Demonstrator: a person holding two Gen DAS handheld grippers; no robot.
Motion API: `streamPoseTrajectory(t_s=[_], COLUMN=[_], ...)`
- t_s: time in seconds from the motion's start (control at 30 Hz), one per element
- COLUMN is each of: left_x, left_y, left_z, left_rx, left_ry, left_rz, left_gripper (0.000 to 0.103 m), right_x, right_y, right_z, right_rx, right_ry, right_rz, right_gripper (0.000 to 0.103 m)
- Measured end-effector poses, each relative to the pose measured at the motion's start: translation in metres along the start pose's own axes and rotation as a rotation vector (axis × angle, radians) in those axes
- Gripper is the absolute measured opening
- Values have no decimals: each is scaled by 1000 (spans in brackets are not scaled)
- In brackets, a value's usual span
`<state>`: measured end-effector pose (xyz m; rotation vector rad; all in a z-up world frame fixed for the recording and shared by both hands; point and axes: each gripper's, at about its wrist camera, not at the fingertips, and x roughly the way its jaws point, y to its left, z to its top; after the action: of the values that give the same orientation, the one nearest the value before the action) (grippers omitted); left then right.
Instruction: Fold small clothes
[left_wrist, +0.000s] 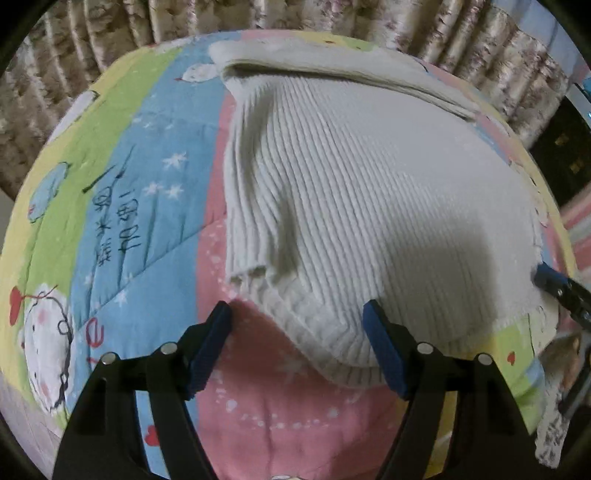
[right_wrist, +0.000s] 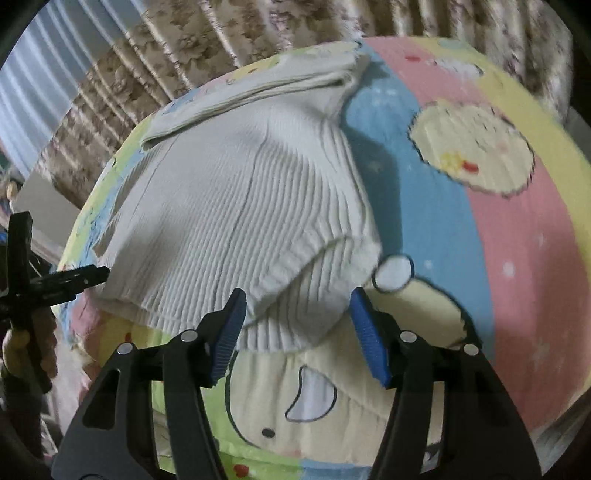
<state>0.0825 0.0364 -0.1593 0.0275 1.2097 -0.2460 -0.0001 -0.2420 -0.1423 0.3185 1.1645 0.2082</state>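
Black handwritten Chinese characters (left_wrist: 110, 218) on my quilt's blue stripe (left_wrist: 155, 206), unreadable; red "e" (left_wrist: 96, 331) nearby.

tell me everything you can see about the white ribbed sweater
The white ribbed sweater is a soft, off-white knit with lengthwise ribs. It lies flat on the colourful cartoon quilt, partly folded: a sleeve is laid over the body and a folded layer sits at the far end. Both grippers are open at its near hem, which lies between the fingers of each; neither grips it.

Sweater (left_wrist: 369, 192) on quilt (left_wrist: 140, 229), curtain (left_wrist: 110, 26) behind, both tools before its near edge
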Motion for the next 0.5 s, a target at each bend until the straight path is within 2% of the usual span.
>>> streamPoseTrajectory(t_s=[0.1, 0.23, 0.37, 0.5], left_x=[-2, -4, -6, -4], left_y=[-3, -11, -4, -10], left_z=[1, 0, -9, -4], left_rx=[-37, -1, -38, -14], left_ry=[13, 44, 71, 72], left_rz=[-33, -17, -52, -54], left_gripper=[75, 75, 75, 75], right_x=[-1, -5, -7, -1], right_y=[-2, -3, -3, 0], right_z=[-1, -4, -12, -3], right_rx=[30, 57, 79, 70], right_ry=[1, 12, 17, 15], right_rz=[35, 56, 72, 82], right_gripper=[63, 63, 64, 67])
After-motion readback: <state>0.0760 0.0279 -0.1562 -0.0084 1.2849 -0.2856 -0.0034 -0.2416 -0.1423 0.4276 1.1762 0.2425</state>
